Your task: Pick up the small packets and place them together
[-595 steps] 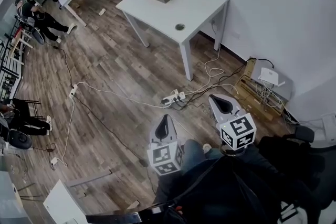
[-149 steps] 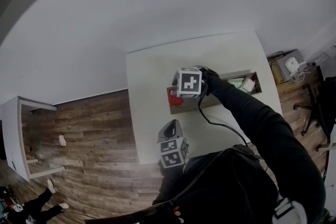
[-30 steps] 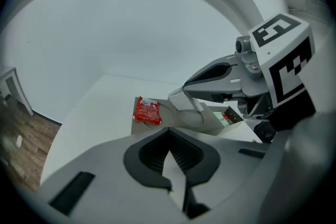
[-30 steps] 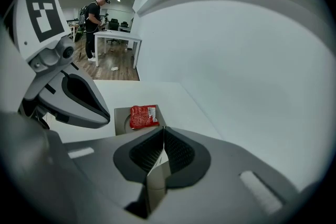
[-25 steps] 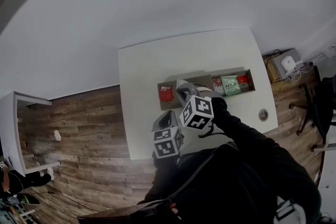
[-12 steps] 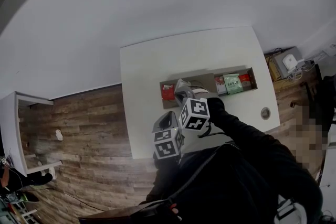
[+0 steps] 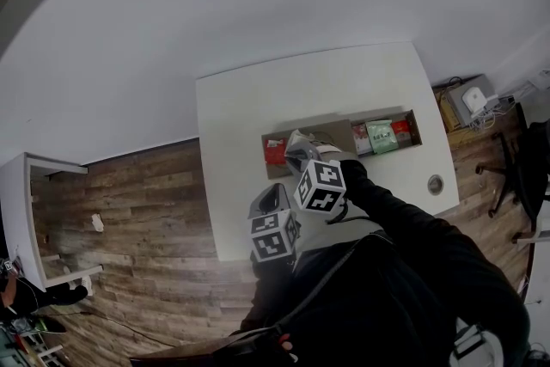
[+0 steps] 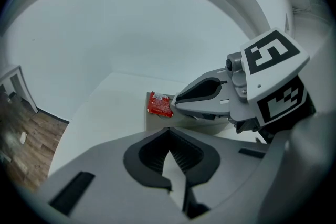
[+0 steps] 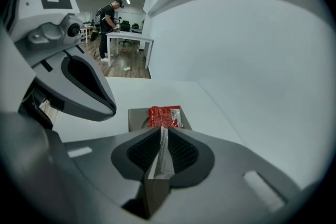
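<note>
A long brown tray (image 7: 331, 133) lies on the white table (image 7: 241, 116). One red packet (image 7: 274, 152) rests at its left end, also visible as the red packet (image 9: 165, 116) and the red packet (image 8: 159, 104). A green packet (image 7: 378, 136) and another red packet (image 7: 400, 131) lie at its right end. My right gripper (image 9: 160, 131) hangs low over the tray just right of the left red packet, with a thin silvery packet (image 9: 159, 157) edge-on between its jaws. Those jaws have just been opening slightly, and the pads still touch the packet. My left gripper (image 8: 169, 131) hovers near the table's front edge, shut and holding nothing.
A round cable hole (image 7: 436, 183) sits in the table's right front corner. Wood floor (image 7: 129, 185) lies left of the table, a white wall behind it. A box with devices (image 7: 473, 103) stands on the floor at right. A person (image 9: 109, 26) stands far off by another desk.
My right gripper has sunk a little toward the tray's left end, nearer the red packet. The left gripper has stayed put.
</note>
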The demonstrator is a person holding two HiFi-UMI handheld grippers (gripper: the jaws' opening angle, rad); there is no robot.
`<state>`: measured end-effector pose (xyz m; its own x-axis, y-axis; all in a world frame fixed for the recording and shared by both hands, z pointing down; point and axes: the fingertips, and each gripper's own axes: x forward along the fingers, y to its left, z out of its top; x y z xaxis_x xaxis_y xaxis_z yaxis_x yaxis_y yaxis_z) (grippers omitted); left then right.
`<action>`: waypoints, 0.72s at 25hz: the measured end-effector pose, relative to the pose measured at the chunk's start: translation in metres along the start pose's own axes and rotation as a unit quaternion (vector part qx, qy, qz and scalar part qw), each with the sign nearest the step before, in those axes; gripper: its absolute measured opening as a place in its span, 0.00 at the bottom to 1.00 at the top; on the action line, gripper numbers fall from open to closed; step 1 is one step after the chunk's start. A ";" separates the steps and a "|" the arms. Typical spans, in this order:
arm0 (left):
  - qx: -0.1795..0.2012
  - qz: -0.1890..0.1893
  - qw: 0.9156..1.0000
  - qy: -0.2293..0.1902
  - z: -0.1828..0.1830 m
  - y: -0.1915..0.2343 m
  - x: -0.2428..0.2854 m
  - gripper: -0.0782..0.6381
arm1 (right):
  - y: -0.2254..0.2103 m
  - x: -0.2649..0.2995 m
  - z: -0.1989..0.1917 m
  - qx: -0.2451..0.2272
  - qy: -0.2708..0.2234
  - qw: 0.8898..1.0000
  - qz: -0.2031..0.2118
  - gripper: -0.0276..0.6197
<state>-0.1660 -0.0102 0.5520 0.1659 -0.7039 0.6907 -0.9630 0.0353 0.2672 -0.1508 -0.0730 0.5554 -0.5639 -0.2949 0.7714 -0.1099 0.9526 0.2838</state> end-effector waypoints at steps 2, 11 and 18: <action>0.000 0.000 1.000 0.001 0.000 0.000 0.000 0.11 | 0.002 0.001 0.000 0.002 0.000 1.000 0.006 0.15; 0.007 -0.008 1.000 0.002 0.003 -0.009 0.004 0.11 | -0.013 -0.022 0.001 0.029 -0.031 0.999 -0.011 0.24; 0.033 -0.033 0.999 0.000 0.008 -0.036 0.016 0.11 | -0.042 -0.065 -0.028 0.086 -0.042 0.994 -0.052 0.24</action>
<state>-0.1309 -0.0285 0.5477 0.2296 -0.7025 0.6737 -0.9618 -0.0575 0.2678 -0.0869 -0.0957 0.5096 -0.6069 -0.3927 0.6910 -0.3061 0.9178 0.2529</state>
